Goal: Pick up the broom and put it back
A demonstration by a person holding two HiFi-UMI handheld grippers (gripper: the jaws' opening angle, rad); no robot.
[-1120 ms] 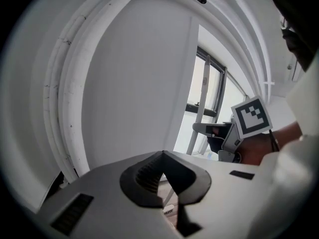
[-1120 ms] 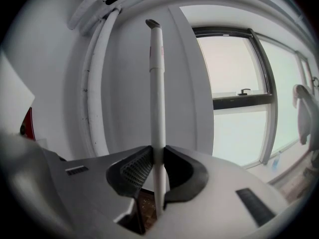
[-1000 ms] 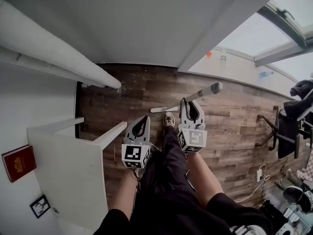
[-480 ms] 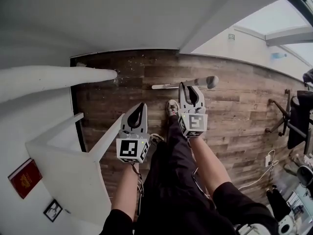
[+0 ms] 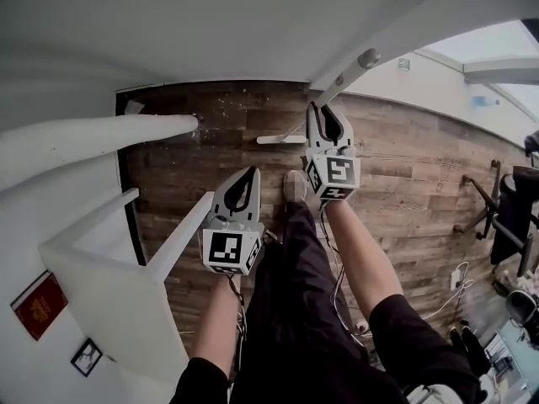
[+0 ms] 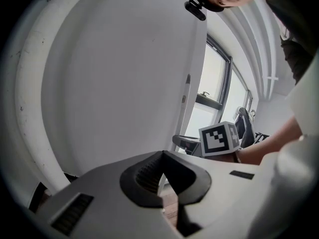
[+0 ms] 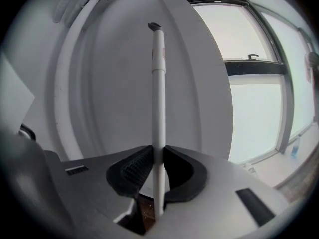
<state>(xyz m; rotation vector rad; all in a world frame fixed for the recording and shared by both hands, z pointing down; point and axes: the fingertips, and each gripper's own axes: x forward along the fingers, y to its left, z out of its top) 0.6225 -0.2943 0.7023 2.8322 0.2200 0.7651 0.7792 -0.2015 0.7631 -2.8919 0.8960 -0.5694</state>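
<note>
White broom handle (image 5: 354, 68) crosses the right claw (image 5: 325, 124) in the head view, its grey end beyond the claw; the left claw (image 5: 239, 194) hangs apart from it. Left gripper view — jaws together, nothing between. Right gripper view — jaws clamped on the handle, upright above them.

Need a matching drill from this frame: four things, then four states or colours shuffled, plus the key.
Things:
1. left gripper
2. right gripper
3. broom handle
4. book

States or colours:
a. red
b. jaws together, nothing between them
c. white, pinched between two jaws
d. jaws clamped on a pole

Pairs: 1-b; 2-d; 3-c; 4-a
</note>
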